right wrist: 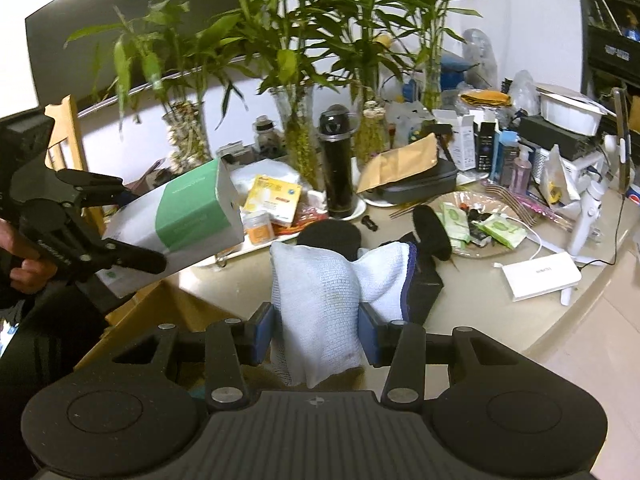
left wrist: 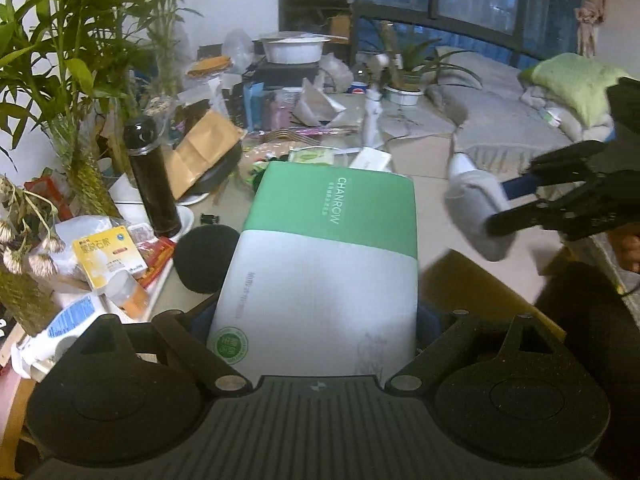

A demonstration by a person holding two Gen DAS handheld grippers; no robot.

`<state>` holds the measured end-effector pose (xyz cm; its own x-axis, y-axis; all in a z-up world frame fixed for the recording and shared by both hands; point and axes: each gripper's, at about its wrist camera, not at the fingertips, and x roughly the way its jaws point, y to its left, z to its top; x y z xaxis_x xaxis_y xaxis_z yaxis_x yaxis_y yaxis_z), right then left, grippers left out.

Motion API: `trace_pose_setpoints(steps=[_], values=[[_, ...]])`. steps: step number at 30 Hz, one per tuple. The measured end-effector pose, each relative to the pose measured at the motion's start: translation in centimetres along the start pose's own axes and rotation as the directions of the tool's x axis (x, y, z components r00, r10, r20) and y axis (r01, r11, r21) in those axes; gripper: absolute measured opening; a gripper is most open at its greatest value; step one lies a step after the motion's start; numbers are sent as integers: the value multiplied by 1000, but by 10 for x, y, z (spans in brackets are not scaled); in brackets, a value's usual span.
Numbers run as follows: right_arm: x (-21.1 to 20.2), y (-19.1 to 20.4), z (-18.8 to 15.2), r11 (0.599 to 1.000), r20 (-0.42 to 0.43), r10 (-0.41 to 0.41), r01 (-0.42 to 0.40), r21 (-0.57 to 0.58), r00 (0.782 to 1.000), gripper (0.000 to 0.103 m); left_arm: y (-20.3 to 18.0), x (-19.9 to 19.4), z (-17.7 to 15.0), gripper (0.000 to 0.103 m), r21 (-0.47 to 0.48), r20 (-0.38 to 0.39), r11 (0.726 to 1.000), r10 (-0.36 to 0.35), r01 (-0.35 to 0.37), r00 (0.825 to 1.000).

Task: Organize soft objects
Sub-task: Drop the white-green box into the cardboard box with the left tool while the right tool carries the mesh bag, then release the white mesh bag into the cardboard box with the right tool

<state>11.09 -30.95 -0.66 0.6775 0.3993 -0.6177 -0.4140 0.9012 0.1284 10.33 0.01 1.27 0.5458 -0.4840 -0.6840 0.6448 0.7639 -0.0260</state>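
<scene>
My left gripper (left wrist: 316,320) is shut on a green and white soft tissue pack (left wrist: 332,256), held in the air above the table edge. The right wrist view shows that pack (right wrist: 180,220) at the left, clamped between the left gripper's (right wrist: 124,224) black fingers. My right gripper (right wrist: 318,332) is shut on a white rolled sock bundle (right wrist: 316,300), its blue pads pressing both sides. In the left wrist view the right gripper (left wrist: 504,204) and its bundle (left wrist: 476,216) hang at the right. Black sock balls (right wrist: 332,236) lie on the table, one beside the pack (left wrist: 208,258).
An open cardboard box (right wrist: 160,312) sits below both grippers at the table edge. A black thermos (right wrist: 338,164), bamboo plants in vases (right wrist: 296,120), a yellow medicine box (right wrist: 272,196), a plate of wipe packets (right wrist: 480,224) and a white flat box (right wrist: 540,276) crowd the table.
</scene>
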Motion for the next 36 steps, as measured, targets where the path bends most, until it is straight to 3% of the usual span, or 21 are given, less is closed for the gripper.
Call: trace_pose_setpoints(steps=[13,19,26,36], values=[[-15,36,-24,998,-40,38,-40,-39,998,48,-31,-6,-47,93,-9,-86,999,-51,50,995],[-11,43,-34,998,-63,49,-51,-31,997,48,-29,-8,-55,93,-71,-15,995,-70,69,997],[-6,48,-43,998,-88,54,-56,-22,995,48,-20,-22,-59,93,-150,-1,989,-5,5,1000],[-2,50,-54,997,-123,80,-80,2,989,48,-15,-30,-79,93,-156,-35,986,51,-56,998]])
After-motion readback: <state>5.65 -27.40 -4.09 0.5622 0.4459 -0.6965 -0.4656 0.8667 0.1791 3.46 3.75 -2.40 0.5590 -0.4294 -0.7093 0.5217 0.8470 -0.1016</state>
